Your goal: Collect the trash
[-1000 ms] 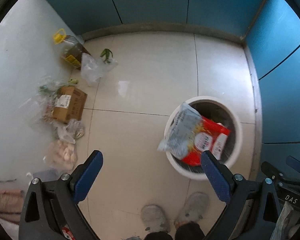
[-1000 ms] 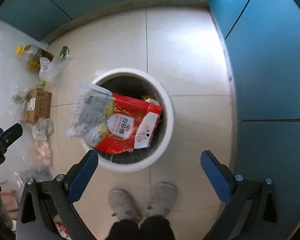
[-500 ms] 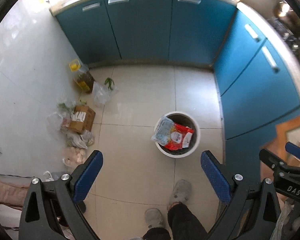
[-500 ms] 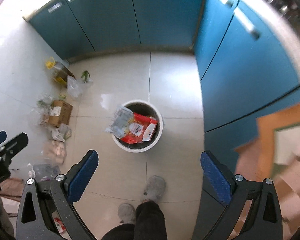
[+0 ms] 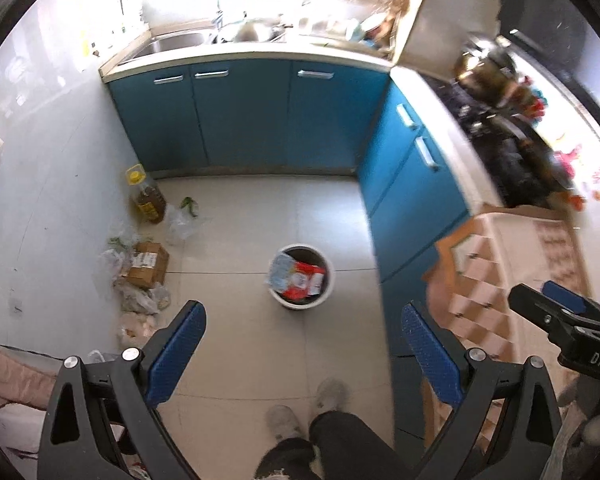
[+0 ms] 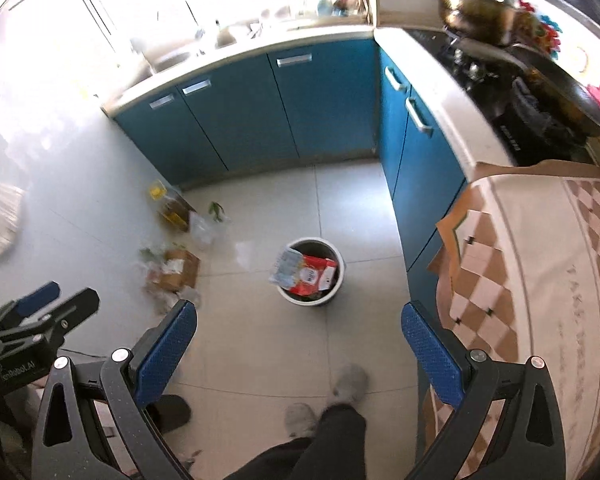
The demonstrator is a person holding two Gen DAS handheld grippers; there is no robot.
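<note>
Standing over the white bin (image 5: 302, 277) with its red packet (image 6: 313, 275) poking out, I hold both tongs high. Left gripper (image 5: 302, 346) and right gripper (image 6: 299, 344) gape wide, empty.

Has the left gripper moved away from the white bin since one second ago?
Yes. The left gripper has risen: the white bin now looks far smaller, and the blue cabinets show fully.

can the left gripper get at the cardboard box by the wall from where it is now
Probably not without coming down: the left gripper hangs open high above the floor, and the cardboard box lies far below among plastic bags. Nothing blocks the way down, though.
</note>
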